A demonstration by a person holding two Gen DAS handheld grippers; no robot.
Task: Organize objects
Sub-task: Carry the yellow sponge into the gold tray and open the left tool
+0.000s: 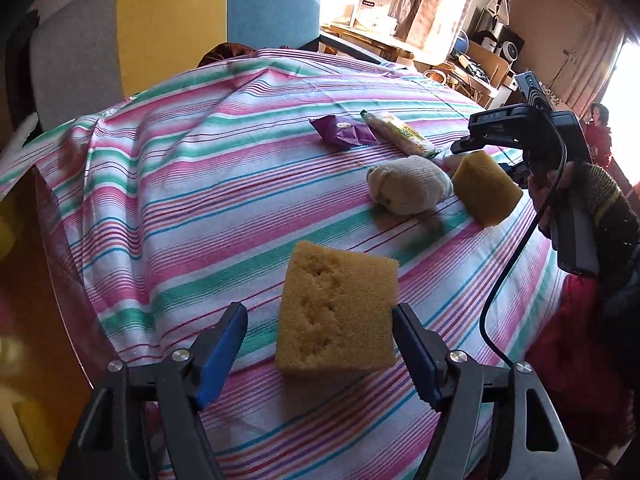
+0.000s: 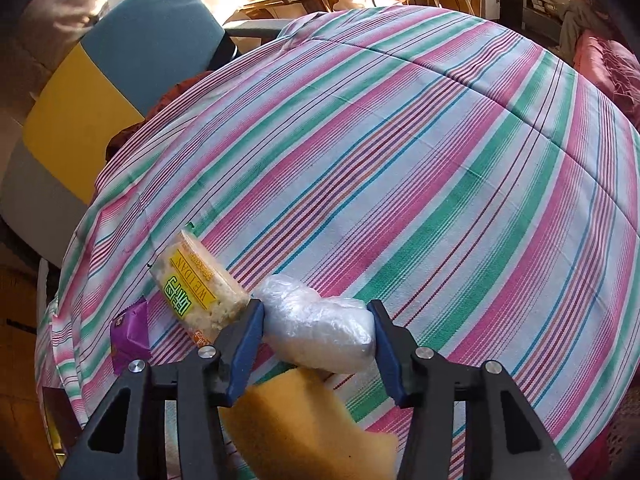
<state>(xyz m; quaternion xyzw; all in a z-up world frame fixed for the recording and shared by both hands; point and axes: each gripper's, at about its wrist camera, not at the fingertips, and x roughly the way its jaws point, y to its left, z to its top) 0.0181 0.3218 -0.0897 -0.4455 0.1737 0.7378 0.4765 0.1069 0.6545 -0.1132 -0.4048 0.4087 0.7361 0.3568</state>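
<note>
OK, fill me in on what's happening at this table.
A person is sorting small items on a striped tablecloth with two handheld grippers. The left gripper straddles a yellow sponge, jaws open, only the right pad touching it. The right gripper has a clear plastic-wrapped bundle between its jaws. Snack packets, a rolled sock and another sponge lie nearby.

My left gripper (image 1: 320, 350), at the bottom of the frame, has black plastic arms with blue pads on the fingers and round silver screws at the pivots. My right gripper (image 2: 318, 340) is built the same. At the right edge of the left view, its black body trails a black cable (image 1: 520, 248), and a dark knitted sleeve (image 1: 608, 200) with yellowish flecks covers my wrist.
</note>
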